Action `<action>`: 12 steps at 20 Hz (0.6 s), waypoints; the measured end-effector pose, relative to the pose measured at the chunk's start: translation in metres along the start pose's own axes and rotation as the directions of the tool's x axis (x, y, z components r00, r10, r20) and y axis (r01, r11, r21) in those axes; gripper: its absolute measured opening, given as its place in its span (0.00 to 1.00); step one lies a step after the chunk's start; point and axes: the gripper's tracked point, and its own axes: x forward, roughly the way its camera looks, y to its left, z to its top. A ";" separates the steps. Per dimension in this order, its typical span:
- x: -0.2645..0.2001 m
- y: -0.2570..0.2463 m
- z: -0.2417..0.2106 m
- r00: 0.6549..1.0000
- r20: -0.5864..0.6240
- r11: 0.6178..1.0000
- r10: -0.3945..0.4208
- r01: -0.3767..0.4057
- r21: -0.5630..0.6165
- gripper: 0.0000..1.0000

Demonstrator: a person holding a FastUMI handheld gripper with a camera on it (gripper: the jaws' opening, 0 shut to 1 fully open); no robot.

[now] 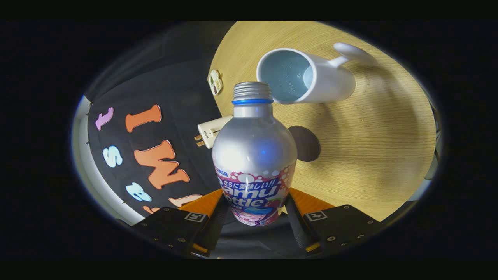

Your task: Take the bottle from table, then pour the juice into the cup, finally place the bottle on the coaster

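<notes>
A silver bottle (253, 147) with a pink and blue label, a blue neck ring and an uncapped threaded neck is held between my fingers. My gripper (255, 212) is shut on its lower body, one finger on each side. The whole view is rolled sideways, so the bottle is tipped with its mouth close to the rim of a white mug (311, 76). The mug stands on the wooden table (381, 147), handle away from the bottle, its pale blue inside visible. A dark round coaster (307, 144) lies on the table just behind the bottle's shoulder, partly hidden by it.
A white plug adapter (210, 132) lies at the table's edge beside the bottle. A small pale tag-like object (215, 81) sits farther along that edge. Beyond the edge hangs the booth's black cloth wall.
</notes>
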 end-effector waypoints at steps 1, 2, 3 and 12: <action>-0.002 0.001 0.000 1.000 -0.003 1.000 0.001 -0.001 0.011 0.77; -0.001 0.002 0.001 1.000 -0.004 1.000 0.006 -0.006 0.024 0.77; -0.002 0.005 0.001 1.000 -0.005 0.999 0.011 -0.011 0.037 0.77; -0.006 0.011 0.006 0.999 -0.003 0.997 0.035 -0.035 0.070 0.74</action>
